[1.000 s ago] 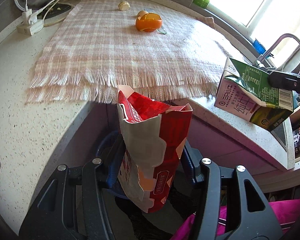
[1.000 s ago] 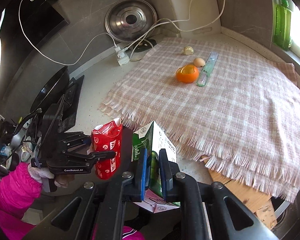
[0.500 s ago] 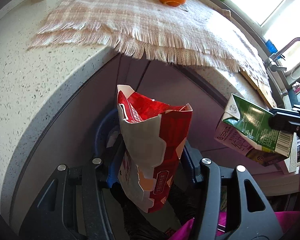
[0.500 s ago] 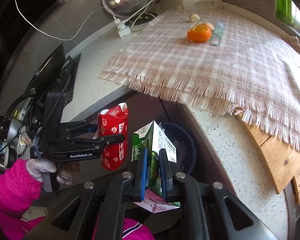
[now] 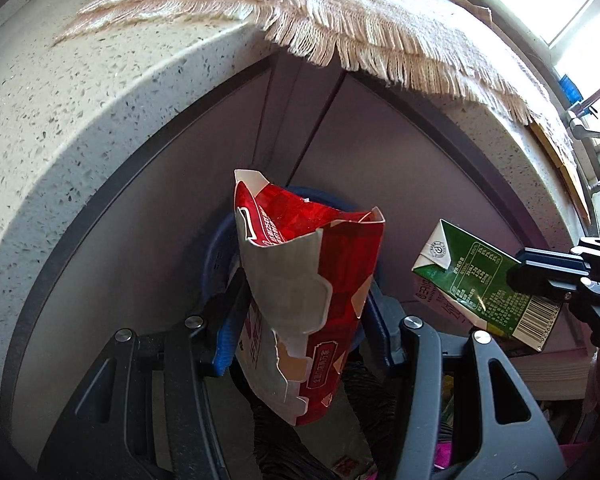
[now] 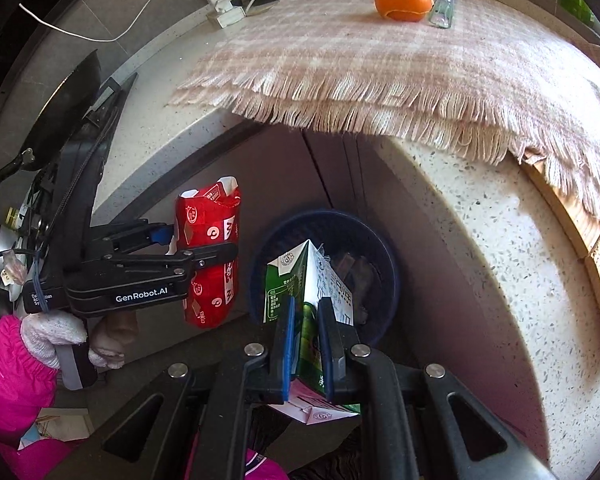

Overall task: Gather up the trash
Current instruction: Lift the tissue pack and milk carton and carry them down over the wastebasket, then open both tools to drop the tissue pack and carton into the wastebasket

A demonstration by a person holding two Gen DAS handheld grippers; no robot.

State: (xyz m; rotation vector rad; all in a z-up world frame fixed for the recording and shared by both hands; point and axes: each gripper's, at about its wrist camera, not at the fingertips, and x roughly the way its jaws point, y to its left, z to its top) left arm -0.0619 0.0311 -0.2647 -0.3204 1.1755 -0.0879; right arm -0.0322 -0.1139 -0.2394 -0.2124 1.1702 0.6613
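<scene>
"GenRobot.AI" stands in white on the black side of the left claw. The red carton it clamps and the green carton carry print (too small or distorted to read).

Both cartons lowered from counter height to below its edge; green milk carton now over blue bin, red carton beside.

Glossy red paper carton; speckled stone countertop; fringed woven cloth; blue plastic bin.
</scene>
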